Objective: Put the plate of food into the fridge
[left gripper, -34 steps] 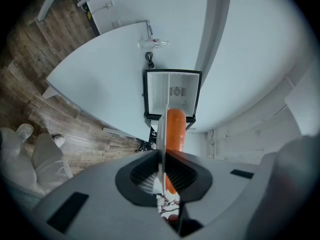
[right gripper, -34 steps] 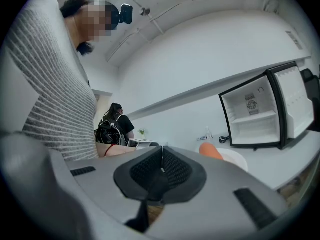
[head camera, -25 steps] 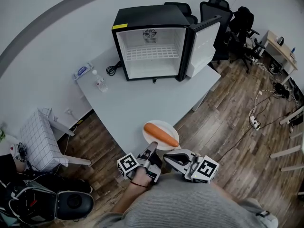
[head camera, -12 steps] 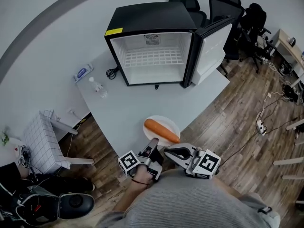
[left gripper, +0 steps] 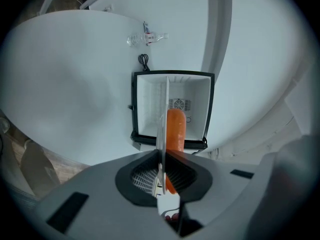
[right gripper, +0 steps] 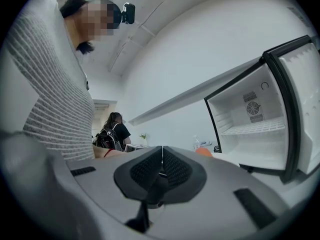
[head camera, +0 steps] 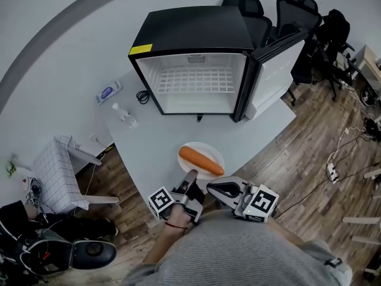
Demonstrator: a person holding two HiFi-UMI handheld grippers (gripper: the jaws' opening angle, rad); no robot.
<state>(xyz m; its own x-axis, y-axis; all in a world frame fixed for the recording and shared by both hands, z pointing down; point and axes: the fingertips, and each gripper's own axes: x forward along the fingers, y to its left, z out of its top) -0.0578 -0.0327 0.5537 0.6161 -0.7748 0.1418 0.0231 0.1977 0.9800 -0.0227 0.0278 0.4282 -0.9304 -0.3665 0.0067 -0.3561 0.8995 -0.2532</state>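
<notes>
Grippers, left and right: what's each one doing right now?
Left gripper: closed on the rim of the plate carrying the carrot.
Right gripper: closed, holding nothing.

table [head camera: 161, 142]: clear bottle [head camera: 127, 117] – near wipes pack [head camera: 108, 92], coiled black cable [head camera: 143, 96] | floor [head camera: 309, 136]: office chairs [head camera: 297, 11] – far right, checked seat [head camera: 56, 174] left

A pale wall [head camera: 59, 16] fills the upper left. A wood-plank floor [head camera: 309, 154] covers the right, with black office chairs [head camera: 294, 8] at the upper right. A white table [head camera: 155, 148] stands at the centre and a checked stool [head camera: 50, 174] at the left.
</notes>
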